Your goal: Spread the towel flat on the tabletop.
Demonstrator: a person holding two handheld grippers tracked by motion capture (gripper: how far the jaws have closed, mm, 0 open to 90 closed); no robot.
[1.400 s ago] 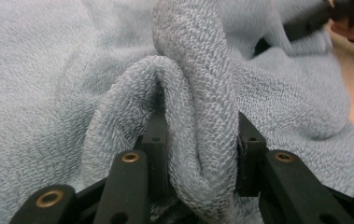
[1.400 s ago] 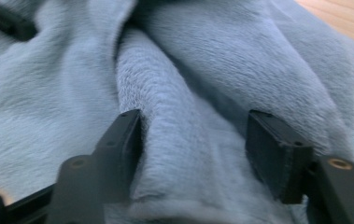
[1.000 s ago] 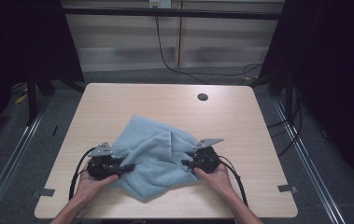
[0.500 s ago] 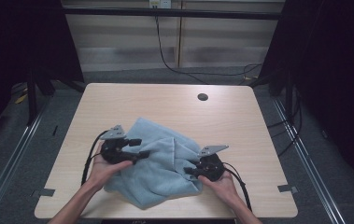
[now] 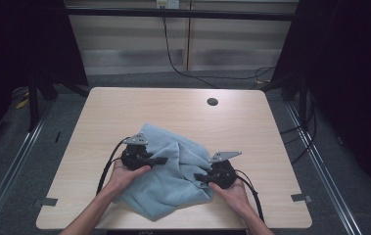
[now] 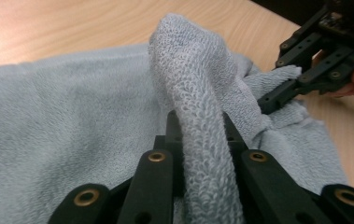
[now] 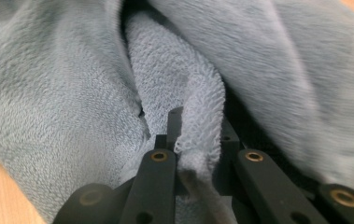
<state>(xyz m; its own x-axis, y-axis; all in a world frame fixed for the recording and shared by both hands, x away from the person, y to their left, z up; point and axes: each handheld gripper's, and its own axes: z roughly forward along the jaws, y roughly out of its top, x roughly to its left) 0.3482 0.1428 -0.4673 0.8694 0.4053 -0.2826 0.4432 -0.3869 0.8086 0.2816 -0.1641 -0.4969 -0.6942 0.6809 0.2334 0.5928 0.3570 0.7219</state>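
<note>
Currently both grippers are clamped on the light-blue towel (image 5: 173, 171), which sits bunched on the near half of the table (image 5: 124, 112), around 6 o'clock from the table centre. Right gripper (image 5: 203, 178) at roughly 5 o'clock pinches a fold at the towel's right edge; its own view shows terry pinched between the jaws. Left gripper (image 5: 159, 160) at about 7 o'clock grips a raised ridge of cloth. Change vs a second ago: left gripper has moved up and inward over the towel, right has slid nearer the front edge, cloth more gathered. My read: a fold or regather is under way, not finished. Farther out at 12 o'clock, a dark grommet hole (image 5: 212, 102). No readable brands, labels or writing.
</note>
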